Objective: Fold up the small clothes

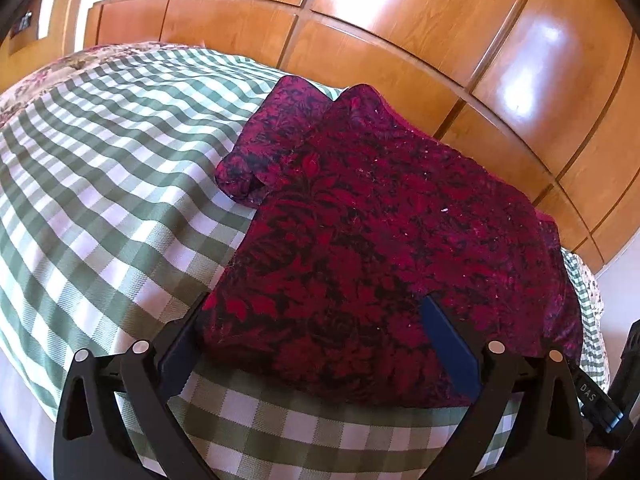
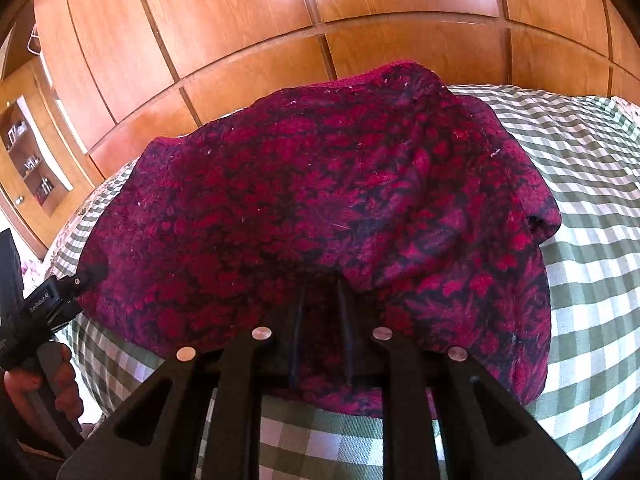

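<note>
Crimson garment (image 2: 320, 208) pinched by right gripper (image 2: 320, 300); left gripper (image 1: 316, 312) spread wide.

The left tongs (image 1: 316, 316) stand wide apart, fingers (image 1: 448, 344) spread. The right tongs (image 2: 322, 312) are drawn close together, fingers nearly parallel. A hand (image 2: 44, 384) grips the left handle.

Both wrist views sit low and close over the bed (image 1: 100, 184), facing the wardrobe (image 1: 400, 52). The left looks across the garment (image 1: 380, 240) from its left end, the right from its right end; both share garment (image 2: 320, 200), checked cloth and wardrobe doors.
</note>
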`<state>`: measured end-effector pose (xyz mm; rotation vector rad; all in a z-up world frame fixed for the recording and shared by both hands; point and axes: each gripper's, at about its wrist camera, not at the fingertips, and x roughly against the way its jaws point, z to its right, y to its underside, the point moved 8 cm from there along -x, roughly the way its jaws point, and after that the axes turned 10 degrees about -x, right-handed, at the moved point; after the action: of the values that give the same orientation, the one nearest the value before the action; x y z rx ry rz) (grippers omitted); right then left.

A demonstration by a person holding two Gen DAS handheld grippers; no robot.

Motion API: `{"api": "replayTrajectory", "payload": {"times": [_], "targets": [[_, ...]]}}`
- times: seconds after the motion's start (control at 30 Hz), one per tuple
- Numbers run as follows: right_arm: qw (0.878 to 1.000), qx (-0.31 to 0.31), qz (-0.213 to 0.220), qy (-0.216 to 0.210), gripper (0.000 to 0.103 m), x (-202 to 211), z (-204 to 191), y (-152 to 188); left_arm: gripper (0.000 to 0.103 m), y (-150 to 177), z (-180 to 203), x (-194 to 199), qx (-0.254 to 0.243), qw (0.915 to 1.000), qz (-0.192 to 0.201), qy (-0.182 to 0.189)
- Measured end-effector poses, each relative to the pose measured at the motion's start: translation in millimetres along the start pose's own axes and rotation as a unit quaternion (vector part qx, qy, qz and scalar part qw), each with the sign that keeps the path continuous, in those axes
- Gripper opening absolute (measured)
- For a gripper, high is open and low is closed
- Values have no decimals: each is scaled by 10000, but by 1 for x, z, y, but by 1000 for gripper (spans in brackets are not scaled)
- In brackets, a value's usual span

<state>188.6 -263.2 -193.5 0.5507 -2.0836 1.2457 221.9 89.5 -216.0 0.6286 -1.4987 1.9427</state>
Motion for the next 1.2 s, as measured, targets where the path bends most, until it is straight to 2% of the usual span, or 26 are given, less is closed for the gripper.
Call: {"api": "replayTrajectory", "payload": {"times": [0.1, 0.2, 0.3, 0.33, 0.4, 0.5, 0.57, 0.6, 0.67, 0.87, 1.07, 1.1, 1.13, 1.17, 1.2], "targets": [[9999, -81, 49, -87, 14, 1, 1, 1, 99, -3, -1, -2, 180, 9998, -27, 43], [9997, -154, 90, -186, 14, 2, 3, 3, 96, -7, -8, 0, 679, 9975, -33, 171], [9994, -209, 79, -271, 14, 3, 4, 3, 84, -6, -21, 8, 1636, 9855, -88, 445], [9992, -240, 71, -312, 14, 3, 5, 3, 80, -4, -24, 11, 1827, 9819, -118, 483], [9988, -289, 58, -382, 14, 3, 5, 3, 79, 5, -28, 17, 2111, 9753, -275, 593], [9985, -326, 48, -437, 14, 1, 3, 1, 79, 14, -21, 26, 2049, 9754, -417, 694], [9983, -347, 46, -466, 14, 1, 5, 0, 84, 17, -12, 26, 1893, 9776, -468, 795], [9982, -360, 44, -480, 14, 1, 5, 0, 90, 17, -9, 25, 1828, 9787, -461, 807], [9980, -382, 39, -504, 14, 1, 5, 0, 90, 10, -8, 19, 1758, 9810, -351, 743], [9977, -407, 19, -549, 14, 2, 7, 0, 92, -10, -9, -6, 1973, 9790, -232, 456], [9977, -399, 43, -551, 14, 2, 7, 0, 65, -21, -4, -25, 1763, 9839, -258, 123], [9977, -401, 42, -553, 14, 2, 6, 0, 54, -21, -3, -26, 1680, 9853, -309, 103], [9978, -392, 48, -531, 14, 2, 7, 0, 38, -21, -3, -25, 1627, 9860, -332, 144], [9978, -396, 46, -533, 14, 2, 6, 1, 32, -23, -1, -25, 1558, 9870, -332, 220], [9978, -397, 45, -536, 14, 2, 6, 1, 28, -28, 4, -20, 1388, 9898, -277, 126]]}}
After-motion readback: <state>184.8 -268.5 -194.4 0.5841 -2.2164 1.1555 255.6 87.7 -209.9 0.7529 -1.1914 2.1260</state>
